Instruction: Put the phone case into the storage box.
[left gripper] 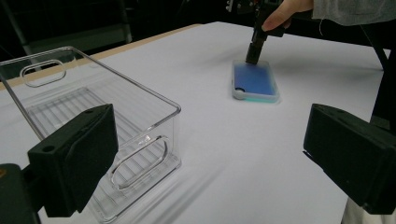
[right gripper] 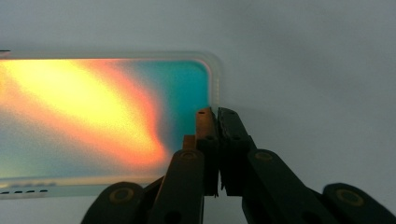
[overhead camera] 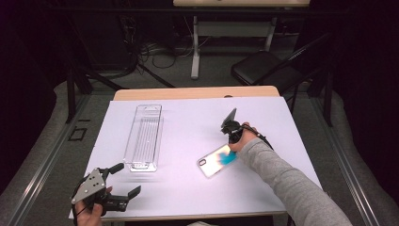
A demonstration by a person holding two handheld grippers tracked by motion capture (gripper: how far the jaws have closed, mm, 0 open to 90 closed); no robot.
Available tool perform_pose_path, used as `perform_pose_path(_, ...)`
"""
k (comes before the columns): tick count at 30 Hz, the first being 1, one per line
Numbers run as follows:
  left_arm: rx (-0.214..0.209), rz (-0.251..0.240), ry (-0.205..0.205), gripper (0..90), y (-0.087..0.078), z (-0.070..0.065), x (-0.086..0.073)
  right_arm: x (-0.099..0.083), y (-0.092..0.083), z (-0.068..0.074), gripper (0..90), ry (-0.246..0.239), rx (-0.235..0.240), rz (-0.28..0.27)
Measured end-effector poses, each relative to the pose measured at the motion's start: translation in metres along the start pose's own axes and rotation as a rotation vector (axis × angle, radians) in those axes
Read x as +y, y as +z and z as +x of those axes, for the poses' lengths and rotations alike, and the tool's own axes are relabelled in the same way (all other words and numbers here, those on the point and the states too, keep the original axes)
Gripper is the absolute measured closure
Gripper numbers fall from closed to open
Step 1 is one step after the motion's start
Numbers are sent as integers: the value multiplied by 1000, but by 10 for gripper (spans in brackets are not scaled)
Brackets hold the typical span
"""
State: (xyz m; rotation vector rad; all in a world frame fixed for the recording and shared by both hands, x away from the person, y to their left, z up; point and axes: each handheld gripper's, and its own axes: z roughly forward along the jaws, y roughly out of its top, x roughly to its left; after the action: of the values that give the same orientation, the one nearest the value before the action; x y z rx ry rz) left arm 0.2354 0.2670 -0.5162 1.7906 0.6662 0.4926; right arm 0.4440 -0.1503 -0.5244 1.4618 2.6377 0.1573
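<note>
An iridescent phone case [overhead camera: 217, 160] lies flat on the white table sheet [overhead camera: 188, 117], right of centre. My right gripper [overhead camera: 230, 147] points down at its far short end. In the right gripper view the gripper [right gripper: 217, 113] is shut, its jaws pinched together on the case's [right gripper: 93, 116] clear rim, one jaw over the case and one outside it. The left gripper view shows the case [left gripper: 256, 80] as blue, with the right gripper [left gripper: 253, 58] standing on its far edge. My left gripper [overhead camera: 127, 179] is held open at the near left corner, its jaws [left gripper: 212, 158] wide apart with nothing between them.
A long clear plastic bin [overhead camera: 143, 139] with handle cutouts stands empty on the left half of the sheet, close ahead of the left gripper [left gripper: 140, 88]. Beyond the table are a black chair [overhead camera: 266, 68], floor cables and another table's legs [overhead camera: 195, 47].
</note>
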Motion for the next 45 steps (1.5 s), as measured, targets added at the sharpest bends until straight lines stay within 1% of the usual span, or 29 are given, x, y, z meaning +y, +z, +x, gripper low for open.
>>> perform_pose_path(1,0,0,1,34,0,0,0,0,0,1,882,17,-1,2)
perform_pose_path(2,0,1,2,34,0,0,0,0,1,1,882,13,-3,-8)
perform_pose_path(5,0,1,3,34,0,0,0,1,0,2,884,29,-16,11)
perform_pose_path(9,-3,1,1,34,0,0,0,3,-1,1,886,41,-18,32)
perform_pose_path(13,-2,1,1,34,0,0,0,2,0,1,887,55,-12,23)
perform_pose_path(15,-3,-1,0,34,0,1,0,2,0,2,888,55,-12,19)
perform_pose_path(16,-3,-2,0,34,0,1,0,2,1,2,888,58,-8,6)
perform_pose_path(22,-4,-1,0,34,0,1,0,3,0,1,889,59,-12,29)
perform_pose_path(26,-2,-1,0,34,0,1,0,3,0,1,889,60,-13,24)
perform_pose_path(44,-1,-1,-1,34,0,1,-1,4,-1,-1,891,76,1,35)
perform_pose_path(45,0,-1,-1,34,0,1,-1,3,1,-1,891,85,9,14)
